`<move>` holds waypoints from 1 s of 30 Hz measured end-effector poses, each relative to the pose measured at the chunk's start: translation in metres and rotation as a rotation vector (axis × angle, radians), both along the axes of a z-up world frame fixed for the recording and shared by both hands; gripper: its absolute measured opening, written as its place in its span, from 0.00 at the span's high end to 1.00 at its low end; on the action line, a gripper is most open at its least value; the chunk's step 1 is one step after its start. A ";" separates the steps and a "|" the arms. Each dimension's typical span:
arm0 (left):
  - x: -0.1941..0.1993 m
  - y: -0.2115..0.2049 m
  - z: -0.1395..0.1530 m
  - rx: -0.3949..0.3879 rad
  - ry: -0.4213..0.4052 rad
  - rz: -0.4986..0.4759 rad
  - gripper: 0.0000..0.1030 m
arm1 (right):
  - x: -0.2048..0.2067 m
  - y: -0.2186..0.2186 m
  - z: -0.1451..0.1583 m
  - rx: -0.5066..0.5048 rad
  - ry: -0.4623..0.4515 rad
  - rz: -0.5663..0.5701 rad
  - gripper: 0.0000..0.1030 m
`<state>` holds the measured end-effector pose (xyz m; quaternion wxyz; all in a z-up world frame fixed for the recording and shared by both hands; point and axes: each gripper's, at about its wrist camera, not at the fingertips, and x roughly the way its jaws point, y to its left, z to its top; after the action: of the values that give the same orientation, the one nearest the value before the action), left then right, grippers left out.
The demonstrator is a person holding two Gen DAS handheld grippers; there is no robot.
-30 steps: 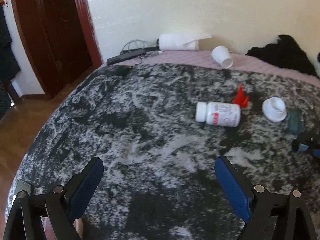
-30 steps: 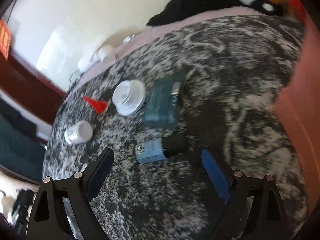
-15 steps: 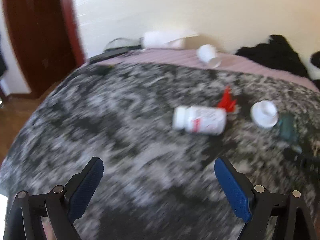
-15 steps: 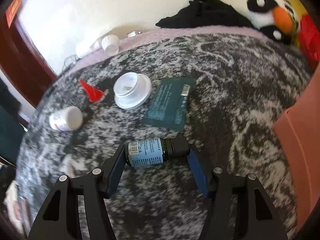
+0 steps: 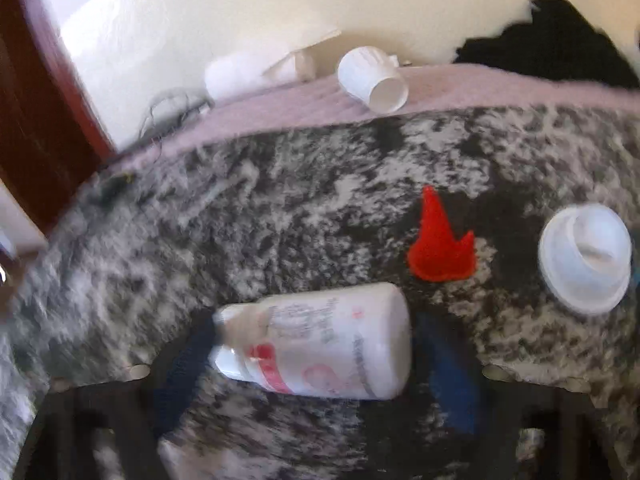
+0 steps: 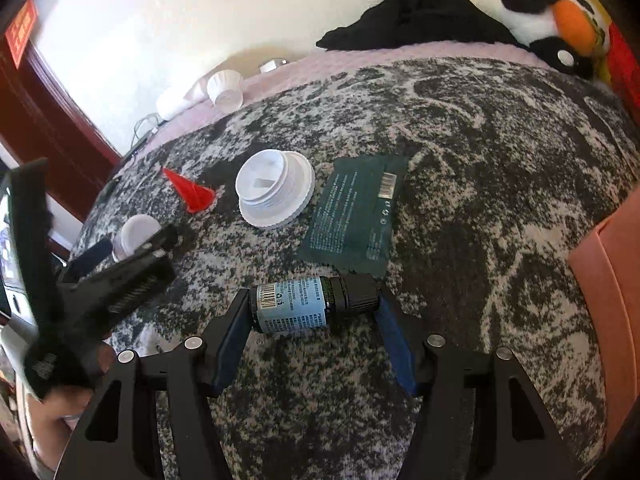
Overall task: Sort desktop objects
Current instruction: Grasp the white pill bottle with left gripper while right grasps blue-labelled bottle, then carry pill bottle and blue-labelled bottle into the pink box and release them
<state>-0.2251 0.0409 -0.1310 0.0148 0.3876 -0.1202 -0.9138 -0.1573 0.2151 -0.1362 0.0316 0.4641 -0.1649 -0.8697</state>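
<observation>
A white pill bottle [image 5: 320, 348] with a red-marked label lies on its side on the grey-and-white mottled blanket [image 5: 280, 208]. My left gripper [image 5: 314, 344] straddles it end to end. Its jaws are closing, and a thin dark gap still shows at the bottle's base in this blurred view. In the right wrist view the left gripper [image 6: 128, 248] shows at the left edge around that bottle [image 6: 136, 230]. My right gripper [image 6: 314, 320] is shut lengthwise on a dark dropper bottle [image 6: 296, 304] with a light blue label, one pad on each end.
A red cone [image 6: 192, 194], a white screw lid [image 6: 274, 188] and a dark green sachet [image 6: 356, 208] lie beyond the dropper bottle. A white cup [image 6: 224, 88], black cloth [image 6: 412, 16] and a penguin plush [image 6: 560, 20] sit along the wall. An orange-pink bin [image 6: 608, 300] stands at right.
My left gripper has moved forward and down to the pill bottle, and its jaws have narrowed around it. My right gripper closed on the dropper bottle and has stayed there.
</observation>
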 end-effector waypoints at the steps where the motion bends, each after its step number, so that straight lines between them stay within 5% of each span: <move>1: 0.003 -0.002 0.006 0.041 -0.021 -0.027 0.31 | 0.000 0.000 0.001 -0.007 -0.001 -0.002 0.37; 3: 0.011 -0.009 0.022 0.135 -0.046 -0.058 0.31 | 0.000 0.002 0.002 -0.034 -0.001 -0.006 0.37; 14: 0.105 -0.031 0.120 0.307 0.077 -0.047 0.31 | 0.041 0.008 0.049 -0.124 0.070 -0.048 0.37; 21: 0.181 0.007 0.129 0.350 0.104 -0.125 0.31 | 0.089 0.025 0.105 -0.146 0.184 -0.115 0.37; 30: 0.199 0.085 0.147 0.370 0.126 -0.279 0.31 | 0.146 0.068 0.160 -0.101 0.323 -0.212 0.37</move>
<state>-0.0260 0.1257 0.0158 -0.1752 0.3059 -0.0020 -0.9358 -0.0116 0.2829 0.0241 -0.0109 0.2962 -0.2493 -0.9219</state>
